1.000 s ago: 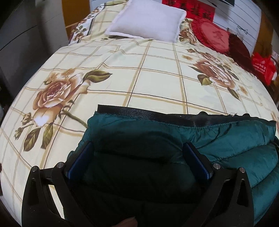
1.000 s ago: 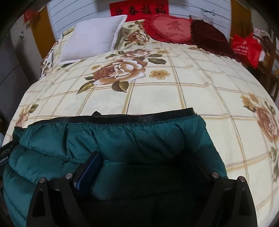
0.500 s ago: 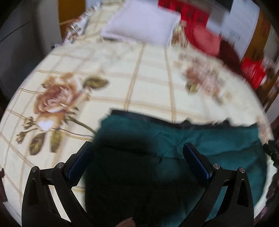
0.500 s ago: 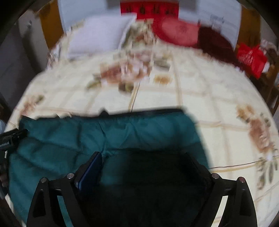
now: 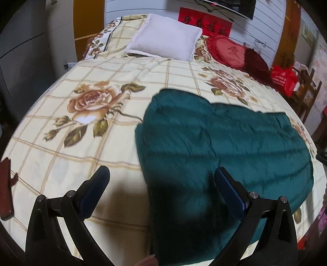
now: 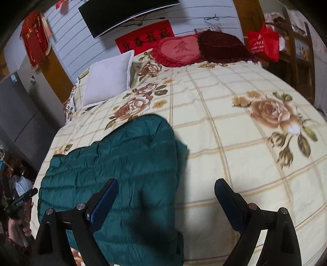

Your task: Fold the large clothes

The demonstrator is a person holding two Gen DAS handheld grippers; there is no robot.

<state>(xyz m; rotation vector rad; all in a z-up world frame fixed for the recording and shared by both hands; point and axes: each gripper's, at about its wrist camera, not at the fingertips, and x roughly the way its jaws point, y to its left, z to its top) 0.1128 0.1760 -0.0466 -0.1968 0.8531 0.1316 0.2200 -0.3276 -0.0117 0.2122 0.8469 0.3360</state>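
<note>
L wrist view: my left gripper (image 5: pixel 161 176) spread wide, empty, above bedspread (image 5: pixel 102 67). Folded green jacket (image 5: pixel 224 143) lies flat on bed, under my right-hand finger (image 5: pixel 229 188); left-hand one is over bare sheet. White pillow (image 5: pixel 165 36), red heart cushion (image 5: pixel 229 51), red bag (image 5: pixel 284 79) at far end. Only here: dark red item (image 5: pixel 5 188) at left bed edge.

R wrist view: my right gripper (image 6: pixel 165 190) also wide apart, holding nothing. Jacket (image 6: pixel 114 167) lower left, rose-print sheet right. Only here: wall TV (image 6: pixel 126 14), red banner (image 6: pixel 145 38), hanging red ornament (image 6: pixel 36 38).
</note>
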